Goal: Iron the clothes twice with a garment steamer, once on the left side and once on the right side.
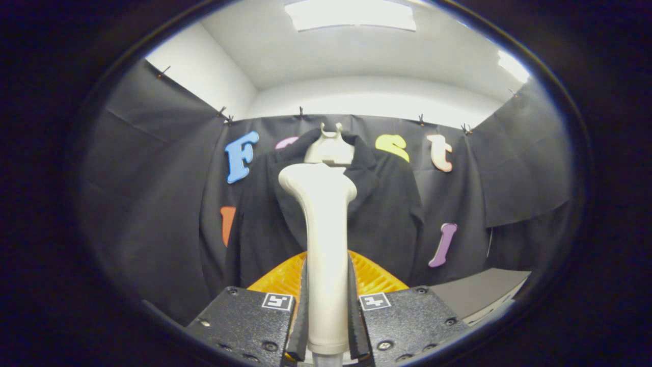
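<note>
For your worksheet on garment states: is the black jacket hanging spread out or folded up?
Hanging spread out: the black jacket drapes from a white hanger, beyond the white garment steamer the gripper clamps.

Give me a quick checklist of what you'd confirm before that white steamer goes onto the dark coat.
1. Grip: the gripper has both fingers pressed on the steamer handle: ok.
2. Steamer upright between the fingers: ok.
3. Dark coat hangs on its white hanger, beyond the steamer: ok.
4. Steamer head touching the cloth: cannot tell.
5. Steam coming out: cannot tell.
6. Orange ribbed piece just ahead of the fingers out of the way: cannot tell.
</note>
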Motion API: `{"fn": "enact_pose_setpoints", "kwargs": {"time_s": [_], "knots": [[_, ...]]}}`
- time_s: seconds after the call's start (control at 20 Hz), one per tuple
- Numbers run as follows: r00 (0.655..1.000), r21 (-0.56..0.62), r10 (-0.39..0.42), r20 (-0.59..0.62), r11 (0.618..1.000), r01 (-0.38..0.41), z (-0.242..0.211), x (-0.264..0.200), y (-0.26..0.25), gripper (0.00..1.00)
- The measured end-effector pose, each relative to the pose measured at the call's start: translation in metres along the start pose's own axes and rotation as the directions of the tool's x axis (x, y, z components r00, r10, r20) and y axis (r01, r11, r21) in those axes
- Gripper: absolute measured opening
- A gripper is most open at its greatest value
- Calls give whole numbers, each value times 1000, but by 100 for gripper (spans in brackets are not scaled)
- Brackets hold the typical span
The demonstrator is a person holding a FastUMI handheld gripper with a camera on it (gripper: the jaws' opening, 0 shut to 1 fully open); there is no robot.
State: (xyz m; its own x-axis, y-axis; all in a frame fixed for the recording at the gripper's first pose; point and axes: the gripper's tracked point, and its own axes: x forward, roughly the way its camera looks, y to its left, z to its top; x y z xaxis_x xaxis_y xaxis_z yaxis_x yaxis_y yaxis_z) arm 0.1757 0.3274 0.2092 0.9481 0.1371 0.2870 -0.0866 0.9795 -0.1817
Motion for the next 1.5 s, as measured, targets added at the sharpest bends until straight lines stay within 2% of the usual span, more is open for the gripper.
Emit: {"fn": "enact_pose_setpoints", "kwargs": {"time_s": [0.4, 0.55, 0.75, 0.9, 1.1, 1.35, 1.5], "knots": [[992, -33, 48, 120, 998, -45, 54, 77, 51, 34], [989, -84, 27, 147, 996, -14, 64, 101, 63, 34], [990, -89, 8, 143, 996, 5, 71, 120, 75, 34], [993, -109, -20, 117, 994, 33, 58, 123, 73, 34], [999, -117, -21, 43, 993, 26, 29, 120, 73, 34], [1000, -140, -21, 21, 990, 23, 8, 105, 68, 34], [998, -145, -55, -19, 988, 52, -17, 94, 58, 34]]}}
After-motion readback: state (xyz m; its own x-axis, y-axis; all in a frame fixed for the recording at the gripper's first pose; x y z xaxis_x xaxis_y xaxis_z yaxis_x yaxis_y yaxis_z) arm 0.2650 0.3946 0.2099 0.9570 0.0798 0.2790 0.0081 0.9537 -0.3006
